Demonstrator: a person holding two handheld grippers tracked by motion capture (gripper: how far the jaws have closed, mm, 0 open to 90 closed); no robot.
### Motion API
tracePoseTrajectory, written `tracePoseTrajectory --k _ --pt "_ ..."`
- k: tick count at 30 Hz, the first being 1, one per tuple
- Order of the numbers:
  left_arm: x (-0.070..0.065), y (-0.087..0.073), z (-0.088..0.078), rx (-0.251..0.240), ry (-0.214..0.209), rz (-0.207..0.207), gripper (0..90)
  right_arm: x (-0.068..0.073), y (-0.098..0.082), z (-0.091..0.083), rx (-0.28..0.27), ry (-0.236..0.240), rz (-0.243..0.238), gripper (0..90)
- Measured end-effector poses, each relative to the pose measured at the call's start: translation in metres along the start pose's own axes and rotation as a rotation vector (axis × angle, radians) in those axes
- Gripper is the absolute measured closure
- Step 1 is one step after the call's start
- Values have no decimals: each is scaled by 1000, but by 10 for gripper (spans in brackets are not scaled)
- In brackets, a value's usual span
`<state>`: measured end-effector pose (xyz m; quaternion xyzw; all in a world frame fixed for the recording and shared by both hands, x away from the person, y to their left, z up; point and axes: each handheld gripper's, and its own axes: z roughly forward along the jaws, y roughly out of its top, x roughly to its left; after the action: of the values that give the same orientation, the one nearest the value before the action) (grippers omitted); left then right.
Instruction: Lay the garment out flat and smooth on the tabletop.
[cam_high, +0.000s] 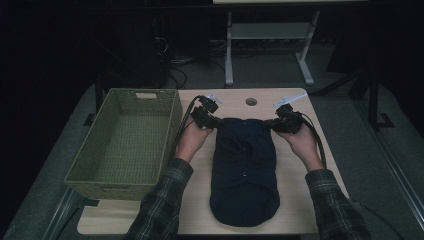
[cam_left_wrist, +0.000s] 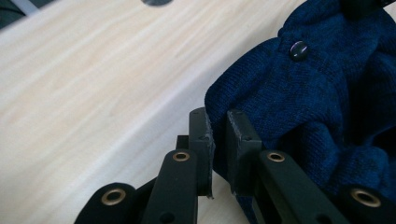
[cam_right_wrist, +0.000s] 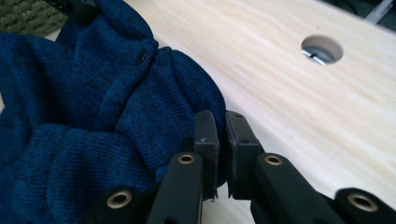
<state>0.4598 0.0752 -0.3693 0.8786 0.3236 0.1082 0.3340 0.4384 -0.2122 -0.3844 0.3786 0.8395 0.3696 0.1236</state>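
Your sleeves enter nearest; the navy knit cardigan (cam_high: 244, 170) lies lengthwise on the wooden table (cam_high: 295, 205). At its far corners, your left gripper (cam_high: 214, 121) and right gripper (cam_high: 274, 123) each pinch the fabric — jaws clamped. The green woven basket (cam_high: 125, 145) sits left.

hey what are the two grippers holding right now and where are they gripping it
Both hold the dark blue knitted button-up garment. The left gripper and right gripper each pinch a far corner of it, one at either side of the end farthest from the person.
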Motion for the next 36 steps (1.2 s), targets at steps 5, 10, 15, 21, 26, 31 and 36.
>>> tracePoseTrajectory --k 5,10,15,21,26,31,36 --pt "0 16 -17 -47 46 20 819 3 16 -13 -47 -35 -31 846" --pt "-4 31 -36 -91 93 50 818 6 34 -29 -98 -79 -55 845" --pt "-15 24 -47 -162 87 79 816 16 34 -40 -151 -91 -81 844" --pt "-29 1 -53 -233 57 106 815 31 13 -47 -198 -92 -109 843" --pt "-40 -14 -56 -209 31 105 813 44 -2 -51 -214 -61 -121 841" --pt "-47 -31 -61 -220 -17 97 812 56 -17 -53 -212 -44 -140 840" --pt "-53 -44 -61 -222 -47 81 810 63 -27 -55 -208 -31 -141 837"
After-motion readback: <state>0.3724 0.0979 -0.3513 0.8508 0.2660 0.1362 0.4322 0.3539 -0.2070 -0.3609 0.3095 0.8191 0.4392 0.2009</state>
